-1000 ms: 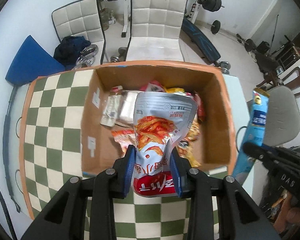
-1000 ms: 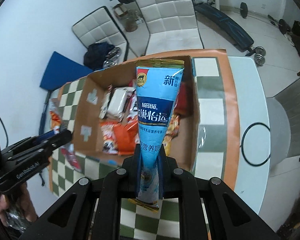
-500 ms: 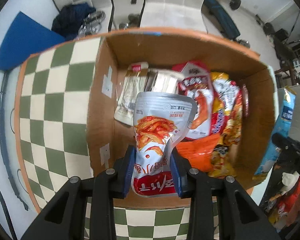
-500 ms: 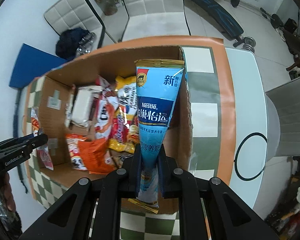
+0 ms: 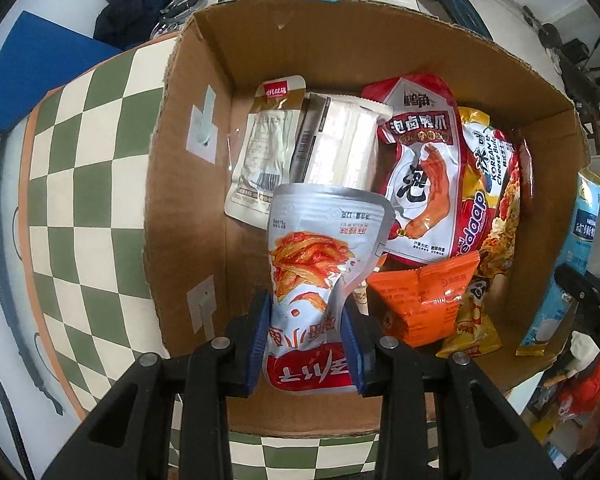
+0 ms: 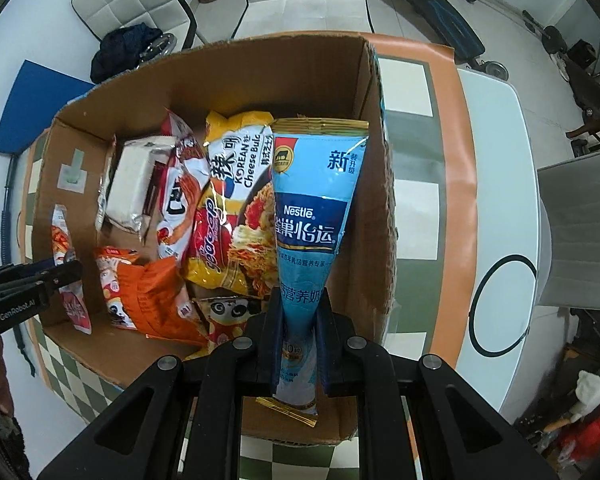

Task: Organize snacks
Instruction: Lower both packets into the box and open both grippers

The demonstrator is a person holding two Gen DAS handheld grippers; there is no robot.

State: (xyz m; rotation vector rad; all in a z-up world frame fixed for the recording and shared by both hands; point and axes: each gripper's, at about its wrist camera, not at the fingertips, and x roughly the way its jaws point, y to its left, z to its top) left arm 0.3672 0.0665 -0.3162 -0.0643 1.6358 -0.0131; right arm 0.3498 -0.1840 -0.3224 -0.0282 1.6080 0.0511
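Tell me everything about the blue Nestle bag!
The blue Nestle bag is a shiny, crinkly pouch with gold-edged seals, a dark blue band and white writing. The right gripper pinches its lower part, so it fans wider toward the far end. It hangs over the cardboard box, beside the right wall.

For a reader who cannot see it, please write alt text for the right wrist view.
The right gripper holds a blue Nestle pouch upright over the right side of an open cardboard box, its jaws shut on the pouch's narrow lower end. The box holds several snack packets, among them a yellow Korean cheese noodle bag.
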